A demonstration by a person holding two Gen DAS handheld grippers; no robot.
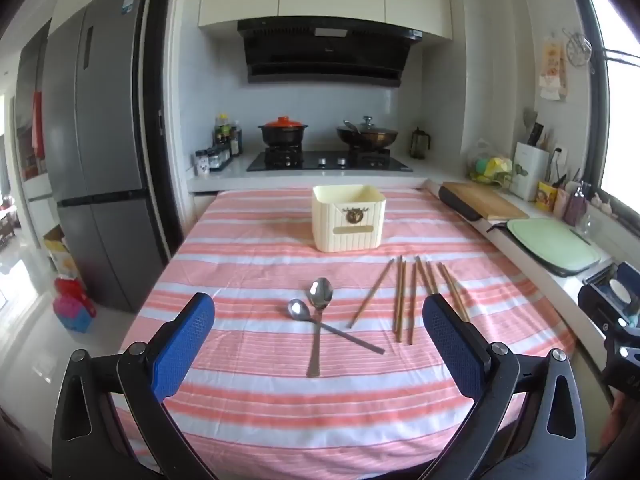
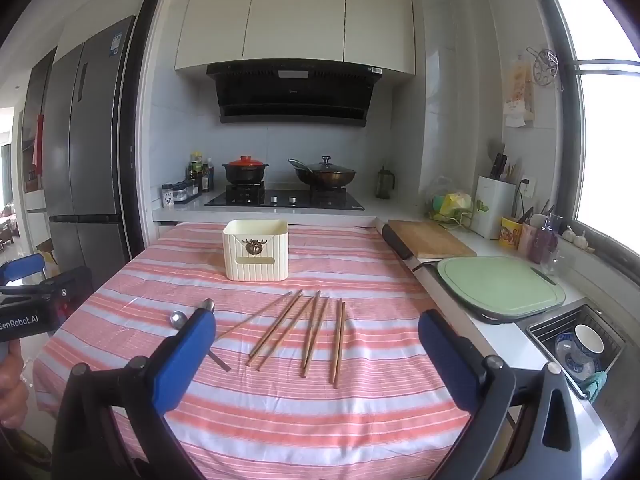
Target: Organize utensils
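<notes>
Nothing picked yet: left gripper [image 1: 318,332] and right gripper [image 2: 316,338] both gape wide and empty over spoons [image 1: 320,300] and chopsticks [image 2: 308,332]; next, likely grab one for the cream bin [image 2: 256,250].

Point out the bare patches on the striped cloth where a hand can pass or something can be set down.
Free: the striped cloth left of the cream box, and the wide near strip in front of the spoons. Crowded: the middle, where two spoons cross and the chopsticks fan out right of them, up towards the box.
</notes>
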